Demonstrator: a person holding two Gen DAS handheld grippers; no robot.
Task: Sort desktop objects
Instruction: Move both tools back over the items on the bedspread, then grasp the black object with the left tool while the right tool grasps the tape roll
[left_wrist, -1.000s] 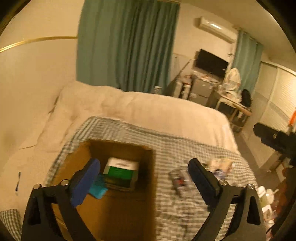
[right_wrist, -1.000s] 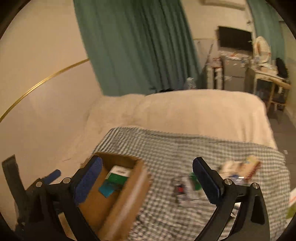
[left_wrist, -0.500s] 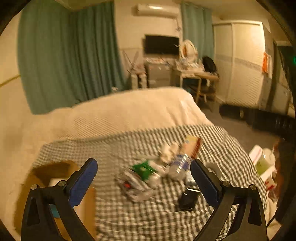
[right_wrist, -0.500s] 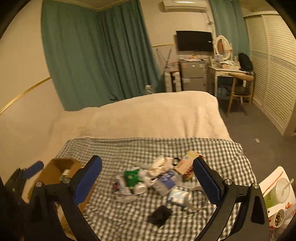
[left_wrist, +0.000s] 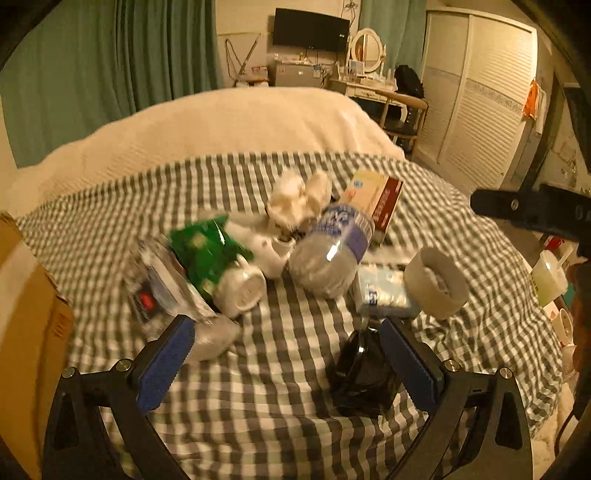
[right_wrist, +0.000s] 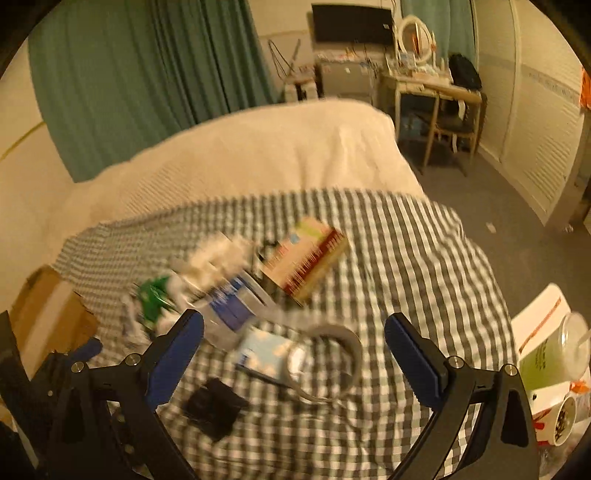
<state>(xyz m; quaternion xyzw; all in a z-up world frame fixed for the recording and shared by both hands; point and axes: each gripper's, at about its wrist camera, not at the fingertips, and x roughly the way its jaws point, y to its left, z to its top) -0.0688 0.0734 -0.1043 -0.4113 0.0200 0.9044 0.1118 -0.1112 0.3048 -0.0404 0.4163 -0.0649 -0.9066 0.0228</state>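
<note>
— So where do we stand with both tools?

— We hold the left tool (left_wrist: 284, 354) spread wide with nothing between its blue pads, above the checked blanket (left_wrist: 258, 406) on the bed. Our right tool (right_wrist: 293, 354) is likewise agape and empty.

— And the things to sort?

— We take the clear water bottle (left_wrist: 330, 251) as our mark; it lies on its side in the middle of the heap. Left of it lie a white mug (left_wrist: 242, 286) on its side and a green packet (left_wrist: 207, 251). Behind it sit crumpled tissue (left_wrist: 299, 195) and a red-edged box (left_wrist: 376, 195). Right of it stands a grey tape roll (left_wrist: 436, 282), touching a pale blue packet (left_wrist: 384, 291). Nearer us than the bottle lies a black pouch (left_wrist: 362, 376), beside our left tool's right pad. Far left of the bottle is the cardboard box (left_wrist: 26, 295).
</note>
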